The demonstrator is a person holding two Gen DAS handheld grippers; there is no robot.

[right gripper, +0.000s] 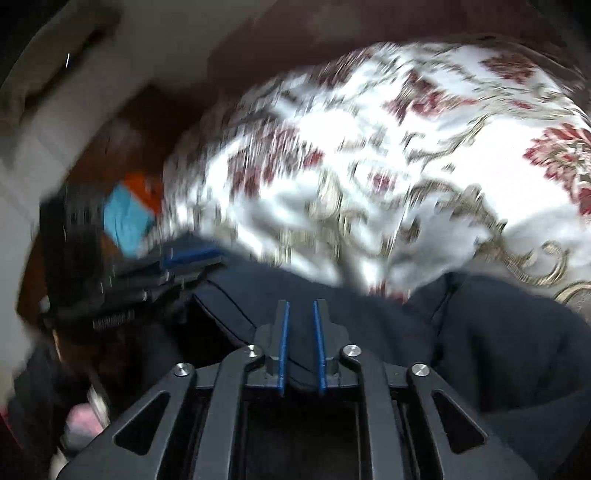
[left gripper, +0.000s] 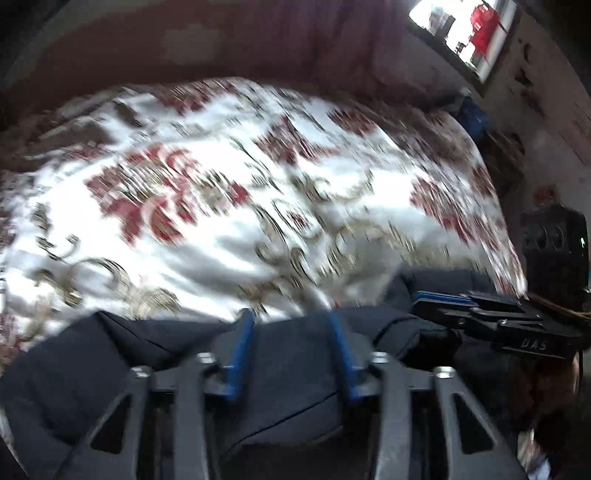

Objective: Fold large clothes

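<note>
A dark navy garment (left gripper: 288, 376) lies bunched at the near edge of a bed with a white, red and gold floral cover (left gripper: 229, 206). My left gripper (left gripper: 291, 321) is shut on a thick fold of the garment, which fills the gap between its blue pads. My right gripper (right gripper: 301, 306) is shut on another fold of the same garment (right gripper: 498, 350), with dark cloth between its narrow-set pads. The right gripper also shows at the right of the left wrist view (left gripper: 480, 306), and the left gripper at the left of the right wrist view (right gripper: 184, 258). Both views are motion-blurred.
The floral cover (right gripper: 406, 166) fills the space ahead. A dark red headboard or wall (left gripper: 221, 44) is behind the bed. A bright window (left gripper: 465, 33) is at the upper right. Orange and turquoise cloth (right gripper: 129, 218) lies beside the bed.
</note>
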